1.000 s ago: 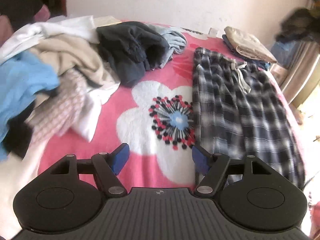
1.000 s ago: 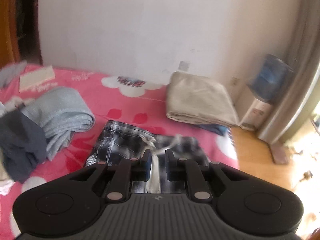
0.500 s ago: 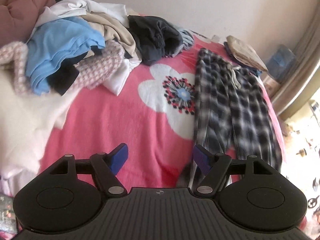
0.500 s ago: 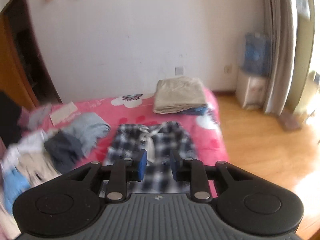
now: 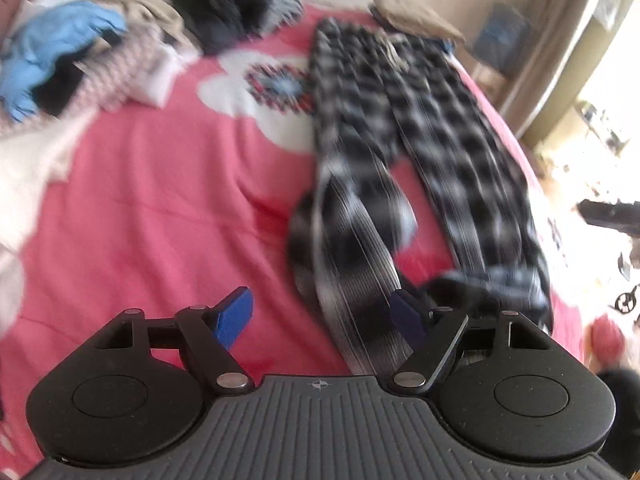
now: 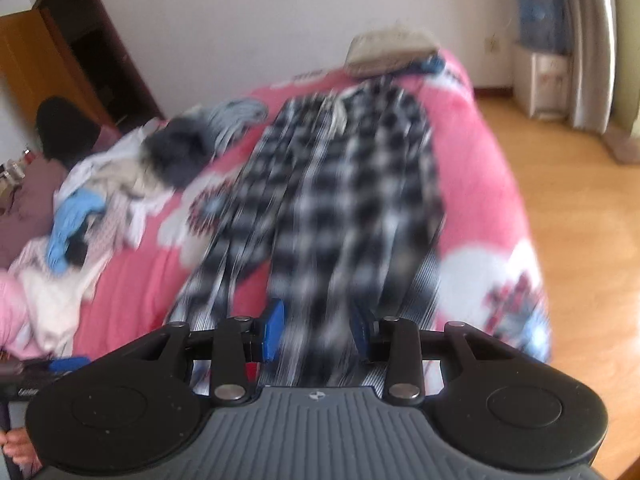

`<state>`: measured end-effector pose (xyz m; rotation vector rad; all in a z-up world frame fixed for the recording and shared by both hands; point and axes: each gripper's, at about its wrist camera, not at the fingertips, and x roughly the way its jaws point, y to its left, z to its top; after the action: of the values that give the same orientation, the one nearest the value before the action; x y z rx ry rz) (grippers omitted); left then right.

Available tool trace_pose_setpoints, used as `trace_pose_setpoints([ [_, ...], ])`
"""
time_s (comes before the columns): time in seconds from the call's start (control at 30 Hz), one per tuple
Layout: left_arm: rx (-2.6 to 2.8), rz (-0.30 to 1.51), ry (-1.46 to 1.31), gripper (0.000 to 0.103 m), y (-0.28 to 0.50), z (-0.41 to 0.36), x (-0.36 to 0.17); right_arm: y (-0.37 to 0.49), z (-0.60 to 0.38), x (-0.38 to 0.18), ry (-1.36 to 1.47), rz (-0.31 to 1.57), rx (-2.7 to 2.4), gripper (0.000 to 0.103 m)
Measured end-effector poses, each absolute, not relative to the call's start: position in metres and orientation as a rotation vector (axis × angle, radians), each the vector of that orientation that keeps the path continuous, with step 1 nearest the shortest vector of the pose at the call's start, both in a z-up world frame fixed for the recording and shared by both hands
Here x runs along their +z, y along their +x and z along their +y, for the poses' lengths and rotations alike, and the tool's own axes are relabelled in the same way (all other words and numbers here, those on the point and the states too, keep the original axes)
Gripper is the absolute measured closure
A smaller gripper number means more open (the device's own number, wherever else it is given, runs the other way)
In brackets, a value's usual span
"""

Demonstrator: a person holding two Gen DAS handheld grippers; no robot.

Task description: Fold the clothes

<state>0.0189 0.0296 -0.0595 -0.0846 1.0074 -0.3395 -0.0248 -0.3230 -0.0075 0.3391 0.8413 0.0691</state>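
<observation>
Black-and-white plaid trousers (image 5: 404, 120) lie flat along the pink flowered bedspread (image 5: 160, 208), waistband far, legs toward me. My left gripper (image 5: 320, 308) hovers over the near end of the left leg, its jaws wide and still opening, with cloth under the right fingertip (image 5: 404, 312) but no grip. In the right wrist view the trousers (image 6: 352, 184) run straight ahead. My right gripper (image 6: 318, 326) hangs above the right leg's lower end. Its jaws are opening, and the leg shows blurred between the pads without being pressed.
A heap of unfolded clothes (image 5: 100, 44) covers the bed's left side. A folded beige stack (image 6: 388, 50) sits at the far end. Right of the bed are the wooden floor (image 6: 568, 200), a water dispenser (image 6: 540, 40) and a curtain (image 6: 592, 40).
Both views have pulled back from the waistband to the leg ends. The right gripper's jaws went from nearly closed to partly apart; the left jaws widened slightly.
</observation>
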Motion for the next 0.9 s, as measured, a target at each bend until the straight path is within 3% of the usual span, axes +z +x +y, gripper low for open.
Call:
trace_pose_setpoints([
  [0.2, -0.390, 0.977, -0.009, 0.035, 0.012, 0.006, -0.078, -0.048, -0.317, -0.045, 0.359, 0.868, 0.030, 0.064],
  [0.47, -0.567, 0.858, 0.075, 0.035, 0.006, -0.022, -0.060, -0.059, -0.373, -0.078, 0.667, 0.912, -0.089, 0.063],
  [0.57, -0.604, 0.857, 0.119, 0.035, 0.004, -0.029, -0.061, -0.063, -0.356, -0.064, 0.601, 0.864, 0.063, 0.063],
  [0.73, -0.570, 0.892, 0.127, 0.034, -0.002, -0.019, -0.069, -0.053, -0.289, -0.046, 0.301, 0.846, 0.407, 0.044],
  [0.8, -0.544, 0.919, 0.098, 0.034, -0.003, -0.009, -0.071, -0.051, -0.262, -0.046, 0.174, 0.830, 0.471, 0.025],
  [0.9, -0.520, 0.956, 0.066, 0.032, -0.006, 0.003, -0.077, -0.050, -0.226, -0.052, -0.014, 0.789, 0.535, 0.015],
])
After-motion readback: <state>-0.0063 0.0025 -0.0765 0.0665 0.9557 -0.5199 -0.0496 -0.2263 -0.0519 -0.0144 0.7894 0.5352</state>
